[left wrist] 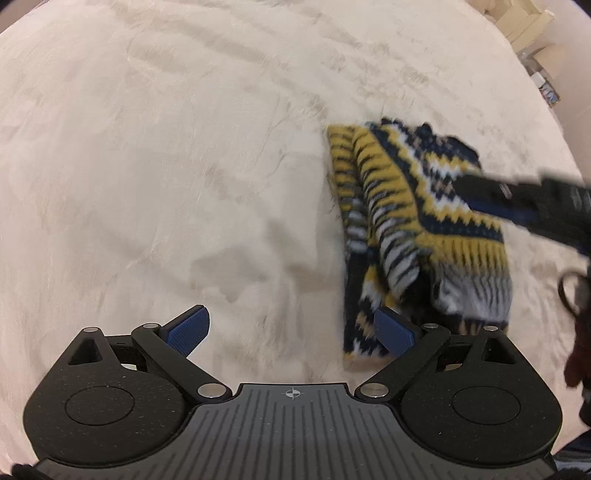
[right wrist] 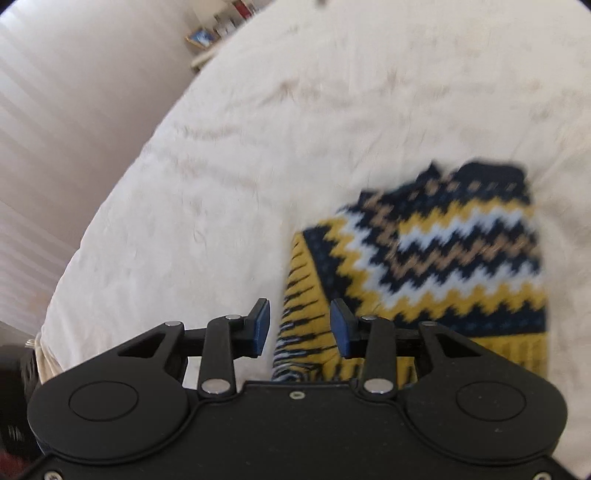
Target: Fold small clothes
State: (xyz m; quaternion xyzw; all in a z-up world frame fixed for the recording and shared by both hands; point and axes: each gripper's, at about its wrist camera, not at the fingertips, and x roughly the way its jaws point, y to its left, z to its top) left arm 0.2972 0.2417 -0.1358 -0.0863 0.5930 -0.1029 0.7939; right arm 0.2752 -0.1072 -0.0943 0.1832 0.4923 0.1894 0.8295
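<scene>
A small knitted sweater (left wrist: 413, 221) with navy, yellow and white zigzag bands lies folded on a cream blanket (left wrist: 166, 166). My left gripper (left wrist: 291, 330) is open wide and empty, low over the blanket, with its right finger (left wrist: 393, 332) at the sweater's near left edge. My right gripper shows blurred in the left wrist view (left wrist: 517, 206), reaching over the sweater from the right. In the right wrist view my right gripper (right wrist: 301, 326) is open, its jaws either side of the sweater's (right wrist: 424, 258) striped yellow edge. The picture is blurred by motion.
The cream blanket (right wrist: 258, 147) covers a bed. Its edge drops off at the left in the right wrist view, beside a pale wall (right wrist: 55, 129). Shelves with small items (right wrist: 218, 33) stand at the back. Boxes (left wrist: 528, 33) sit beyond the far right corner.
</scene>
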